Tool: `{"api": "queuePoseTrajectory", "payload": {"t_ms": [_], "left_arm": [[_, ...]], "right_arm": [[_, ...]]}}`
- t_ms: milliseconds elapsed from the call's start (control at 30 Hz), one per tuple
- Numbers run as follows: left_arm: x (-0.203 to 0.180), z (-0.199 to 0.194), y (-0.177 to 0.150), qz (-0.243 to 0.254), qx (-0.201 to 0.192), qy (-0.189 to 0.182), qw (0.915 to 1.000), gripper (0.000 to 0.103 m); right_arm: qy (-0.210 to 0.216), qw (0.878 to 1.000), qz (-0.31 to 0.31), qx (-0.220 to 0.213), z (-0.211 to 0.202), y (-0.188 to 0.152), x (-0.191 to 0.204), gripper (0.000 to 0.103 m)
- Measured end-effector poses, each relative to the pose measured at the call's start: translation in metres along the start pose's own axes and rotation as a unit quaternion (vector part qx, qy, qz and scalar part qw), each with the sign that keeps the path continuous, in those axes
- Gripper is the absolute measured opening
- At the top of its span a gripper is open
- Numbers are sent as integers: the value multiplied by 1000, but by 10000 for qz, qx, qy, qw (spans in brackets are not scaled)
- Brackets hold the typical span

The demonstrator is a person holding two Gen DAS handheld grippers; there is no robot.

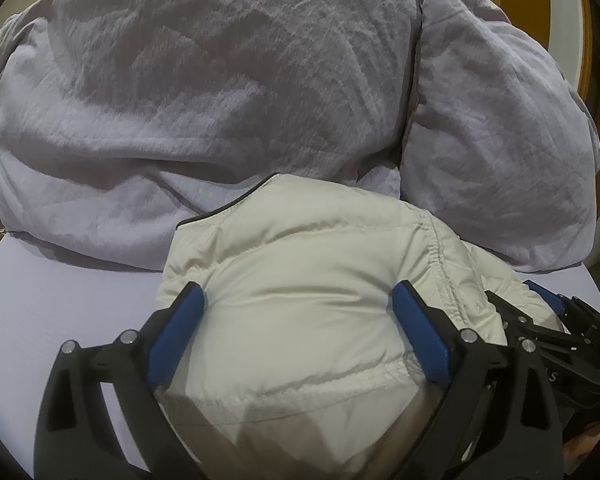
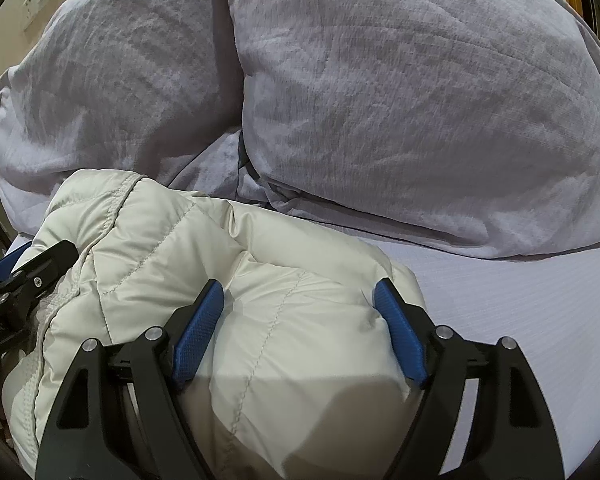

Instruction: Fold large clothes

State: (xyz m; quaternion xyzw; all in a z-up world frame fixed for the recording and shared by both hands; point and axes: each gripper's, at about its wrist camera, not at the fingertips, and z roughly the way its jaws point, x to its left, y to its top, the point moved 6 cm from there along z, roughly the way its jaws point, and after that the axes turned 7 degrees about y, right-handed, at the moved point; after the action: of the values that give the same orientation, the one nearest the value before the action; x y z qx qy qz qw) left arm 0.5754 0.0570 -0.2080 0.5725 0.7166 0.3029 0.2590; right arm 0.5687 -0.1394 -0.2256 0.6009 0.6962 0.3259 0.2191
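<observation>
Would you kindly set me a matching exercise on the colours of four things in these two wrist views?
Things:
1. puffer jacket
2. pillows
3. sheet
4. pads on the fingers

Colours:
A. blue
B. plain pale lilac, flat
C. cream white, quilted
D. crinkled grey-lilac

Pairs: 1-C, 2-D, 3-B, 4-A

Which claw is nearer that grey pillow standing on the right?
Right. The right claw straddles the cream jacket just below the pillow; the left claw sits farther left.
</observation>
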Motion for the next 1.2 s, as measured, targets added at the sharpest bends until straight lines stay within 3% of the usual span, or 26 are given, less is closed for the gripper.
{"api": "queuePoseTrajectory", "payload": {"t_ms": [133,267,567,800,1200], "left_arm": [[9,-20,1,-53,154,24,9999,96],[27,-60,-13,-238,251,-133,9993,96],[53,-178,-64,-307,5,-276,9991,98],[54,-239,-111,-476,14,-450,9978,98],[51,-278,-156,-297,-3,-403,9987,100]], "right_arm": [[-140,9998,-24,137,-29,1,1,88],[-54,9998,-167,-38,-79,-8,7,98],[331,9992,-233,-20,-188,-67,25,102],[655,9977,-48,137,-235,-114,37,102],[589,9981,196,23,-272,-154,40,102]]}}
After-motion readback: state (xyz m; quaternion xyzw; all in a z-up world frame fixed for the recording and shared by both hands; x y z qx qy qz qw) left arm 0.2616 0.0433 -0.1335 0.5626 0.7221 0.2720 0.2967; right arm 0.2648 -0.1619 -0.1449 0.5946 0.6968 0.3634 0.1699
